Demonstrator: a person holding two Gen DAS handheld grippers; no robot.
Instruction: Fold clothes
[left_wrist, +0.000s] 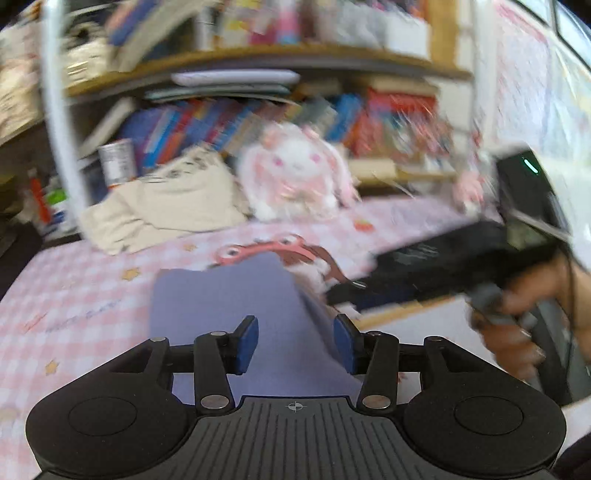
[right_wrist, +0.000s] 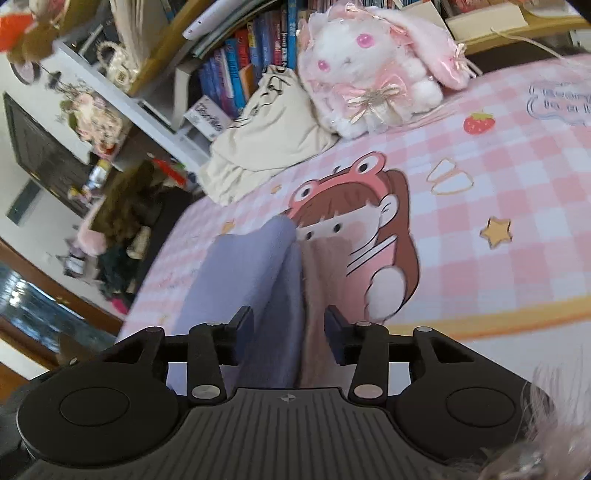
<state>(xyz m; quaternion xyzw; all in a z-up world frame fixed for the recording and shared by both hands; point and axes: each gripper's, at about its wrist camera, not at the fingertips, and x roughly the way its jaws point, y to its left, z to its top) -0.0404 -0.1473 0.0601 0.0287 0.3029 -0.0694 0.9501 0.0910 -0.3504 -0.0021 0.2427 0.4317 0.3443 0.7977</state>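
Observation:
A lavender garment (left_wrist: 236, 299) lies folded on the pink checked bed sheet (left_wrist: 74, 280). My left gripper (left_wrist: 295, 343) is open just above its near end, blue pads either side of the cloth, not touching it that I can see. The right gripper's black body (left_wrist: 436, 266) crosses the left wrist view at the right, held in a hand. In the right wrist view my right gripper (right_wrist: 289, 338) is open over the garment's (right_wrist: 255, 273) right edge, where the fold stands up as a ridge.
A white and pink plush rabbit (right_wrist: 362, 62) and a cream cloth bag (right_wrist: 266, 133) sit at the back of the bed against bookshelves (left_wrist: 258, 122). A white pole (left_wrist: 59, 122) stands at the left. The bed's left edge (right_wrist: 155, 258) drops to a cluttered floor.

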